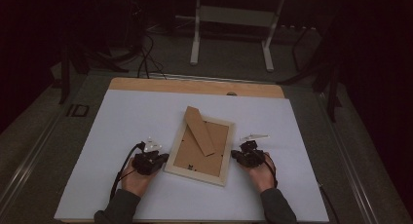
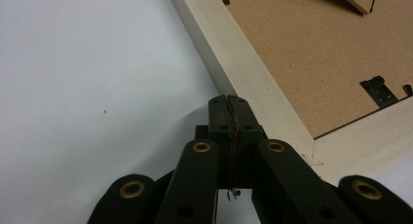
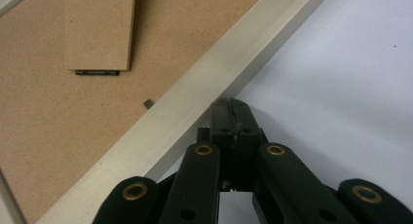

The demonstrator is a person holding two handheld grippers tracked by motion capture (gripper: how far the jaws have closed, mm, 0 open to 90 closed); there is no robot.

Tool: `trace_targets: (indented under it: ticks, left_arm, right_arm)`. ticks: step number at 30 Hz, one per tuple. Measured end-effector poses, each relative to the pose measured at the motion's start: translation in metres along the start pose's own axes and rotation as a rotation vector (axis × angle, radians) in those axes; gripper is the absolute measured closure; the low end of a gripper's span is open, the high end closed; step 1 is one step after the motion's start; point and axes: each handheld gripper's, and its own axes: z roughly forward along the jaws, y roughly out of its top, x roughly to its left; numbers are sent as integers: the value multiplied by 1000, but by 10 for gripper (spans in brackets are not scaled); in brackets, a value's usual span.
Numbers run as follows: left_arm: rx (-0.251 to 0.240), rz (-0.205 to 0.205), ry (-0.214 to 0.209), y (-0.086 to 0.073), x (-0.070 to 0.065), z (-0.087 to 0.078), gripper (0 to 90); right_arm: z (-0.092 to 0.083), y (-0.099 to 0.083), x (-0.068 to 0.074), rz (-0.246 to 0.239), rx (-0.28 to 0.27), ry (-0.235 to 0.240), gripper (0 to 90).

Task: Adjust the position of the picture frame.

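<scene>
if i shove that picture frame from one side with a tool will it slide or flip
The picture frame lies face down and flat on the white table, so it would probably slide, not flip. A push near one corner would likely spin it. Its fibreboard backing looks rigid, so it should move as one piece, though the easel stand might swing.

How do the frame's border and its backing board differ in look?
The border is pale cream wood; the backing board is brown fibreboard. The border runs as a narrow raised strip around the edge; the board fills the wide middle and carries a stand and small dark clips. Both lie flat, face-down, on the white table.
</scene>
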Motion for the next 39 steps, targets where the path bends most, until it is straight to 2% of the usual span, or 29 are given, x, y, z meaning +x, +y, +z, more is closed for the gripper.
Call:
trace_targets:
  ticks: [11,18,27,32,39]
  left_arm:
    - [5,12,-5,-1,-6,-1,900]
    - [18,56,-48,-1,-20,0,900]
    - [29,90,-88,0,-40,3,900]
    - [29,102,-112,0,-49,5,900]
    - [37,110,-152,1,-58,8,900]
  right_arm:
    - [3,4,1,2,4,-12,900]
    - [3,11,-7,16,-3,-20,900]
    - [5,21,-21,37,7,-36,900]
    - [11,25,-31,50,27,-28,900]
    - [14,32,-35,29,39,-58,900]
